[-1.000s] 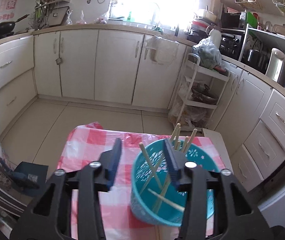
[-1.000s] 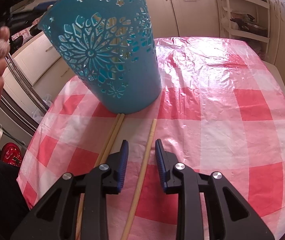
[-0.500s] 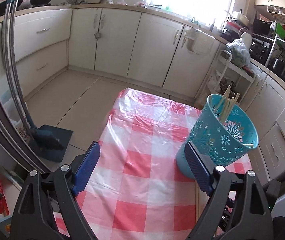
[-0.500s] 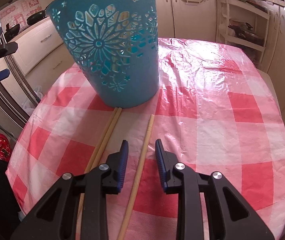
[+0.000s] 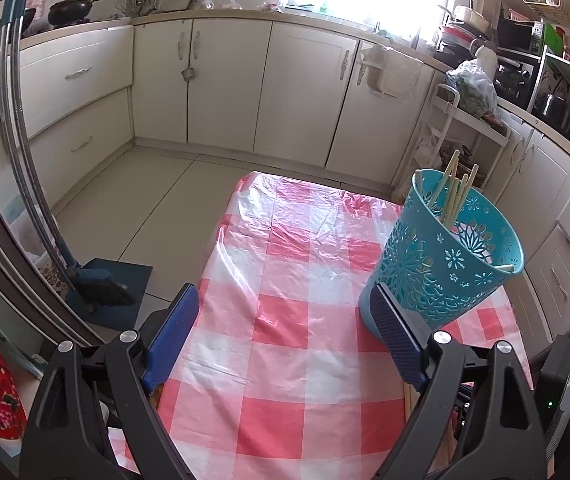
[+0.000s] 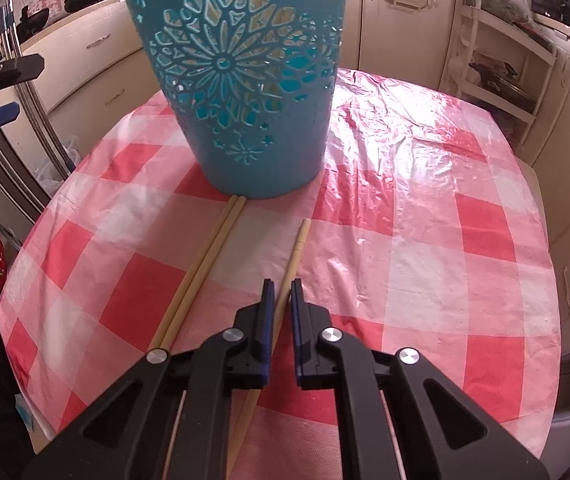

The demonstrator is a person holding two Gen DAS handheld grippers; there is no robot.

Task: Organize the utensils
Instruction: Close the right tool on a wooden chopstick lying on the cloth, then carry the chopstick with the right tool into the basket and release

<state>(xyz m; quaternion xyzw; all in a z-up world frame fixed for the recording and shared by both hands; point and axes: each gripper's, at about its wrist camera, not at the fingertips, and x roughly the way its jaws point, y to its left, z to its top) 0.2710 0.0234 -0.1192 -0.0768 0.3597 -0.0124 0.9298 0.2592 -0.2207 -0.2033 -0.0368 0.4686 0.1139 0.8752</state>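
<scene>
**Got one chopstick pinched, two more to go**

So the single chopstick point(image 6: 289, 270) lying on the surface point(image 6: 425, 264) is now between the pads of our right tool point(image 6: 283, 294), which has just snapped closed on it; half a second back those jaws were still standing apart on either side of it. It's flat on the checked cloth, not lifted yet, tip pointing toward the blue basket point(image 6: 241, 92) just ahead. A pair of chopsticks point(image 6: 201, 276) lies beside it on the left, their far ends touching the basket's base.

Meanwhile our left tool point(image 5: 285, 340) has let go of the basket and pulled off to the side. It's wide open with nothing in it, and the basket now sits off its right pad, standing on its own with several chopsticks point(image 5: 455, 196) already inside.

We reckon that means the next job is lift and drop into the basket. The right tool points steeply down at the cloth; the left tilts down more gently.
</scene>
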